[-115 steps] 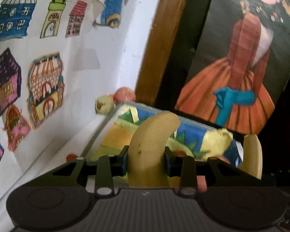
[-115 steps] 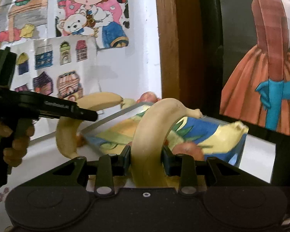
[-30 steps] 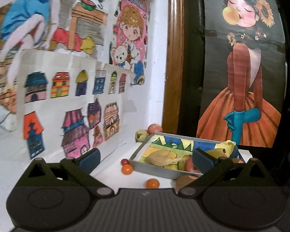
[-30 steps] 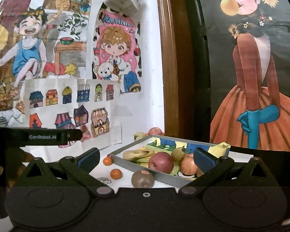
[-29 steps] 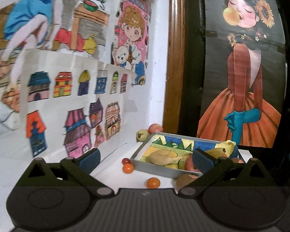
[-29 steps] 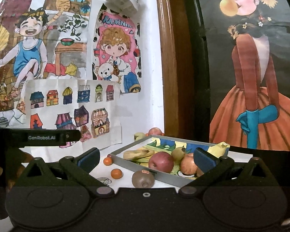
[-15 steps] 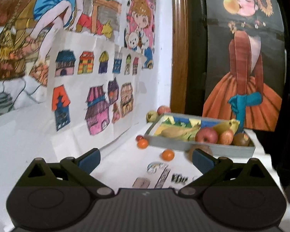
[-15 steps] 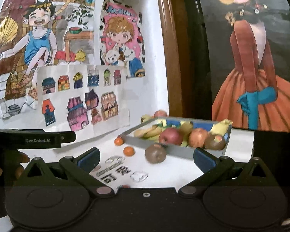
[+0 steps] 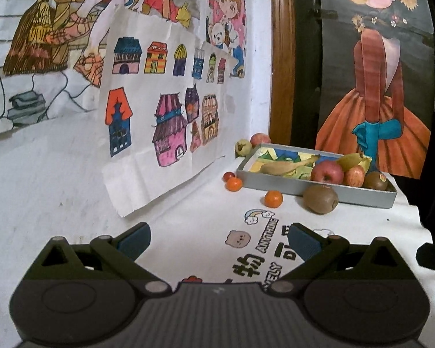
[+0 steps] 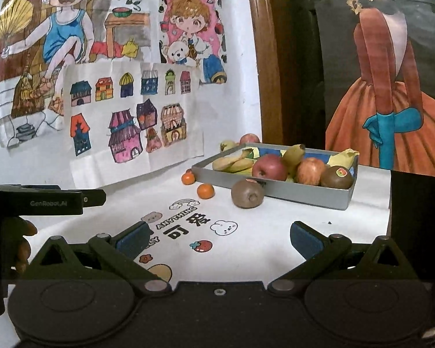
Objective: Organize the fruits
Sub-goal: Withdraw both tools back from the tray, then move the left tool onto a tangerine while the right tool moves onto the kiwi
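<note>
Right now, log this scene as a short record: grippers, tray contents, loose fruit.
left gripper: open, empty
right gripper: open, empty
tray: grey, holds bananas, two apples, one kiwi
loose kiwi: on the table, in front of the tray
small oranges: two, left of the loose kiwi, outside the tray
behind tray: two more fruits by the wall

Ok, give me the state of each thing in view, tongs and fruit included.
Left tongs: open, empty.
Right tongs: open, empty.
Grey rectangular tray: holds bananas, apples, one kiwi.
Brown kiwi on table: outside, touching tray front.
Two small oranges: loose on table.
</note>
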### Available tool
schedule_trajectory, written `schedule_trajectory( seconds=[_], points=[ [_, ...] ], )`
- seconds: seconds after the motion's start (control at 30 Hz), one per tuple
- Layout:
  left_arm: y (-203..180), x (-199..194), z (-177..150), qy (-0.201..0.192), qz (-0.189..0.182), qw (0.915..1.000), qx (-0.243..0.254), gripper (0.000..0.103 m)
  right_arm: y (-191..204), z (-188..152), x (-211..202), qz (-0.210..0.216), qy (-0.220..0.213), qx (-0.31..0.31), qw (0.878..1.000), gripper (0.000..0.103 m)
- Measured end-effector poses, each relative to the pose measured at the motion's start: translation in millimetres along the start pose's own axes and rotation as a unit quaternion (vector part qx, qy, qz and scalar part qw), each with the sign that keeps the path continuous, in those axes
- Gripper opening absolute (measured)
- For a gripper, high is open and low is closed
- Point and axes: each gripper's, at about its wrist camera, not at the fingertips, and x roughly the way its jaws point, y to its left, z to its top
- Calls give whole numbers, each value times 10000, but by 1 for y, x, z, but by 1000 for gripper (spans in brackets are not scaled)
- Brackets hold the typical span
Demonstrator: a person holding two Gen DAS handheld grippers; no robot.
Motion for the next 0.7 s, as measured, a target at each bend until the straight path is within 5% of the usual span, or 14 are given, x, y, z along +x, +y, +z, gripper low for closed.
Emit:
schedule_trajectory(
  seconds=[0.33, 0.7],
  points=[
    [15, 7, 13, 140, -51, 9998, 149, 103, 14, 42, 2, 197, -138, -514, 9984, 102],
    [11, 71, 39, 110, -441, 9976, 515, 103, -10, 55, 93, 163, 309, -807, 9961, 102]
  ],
)
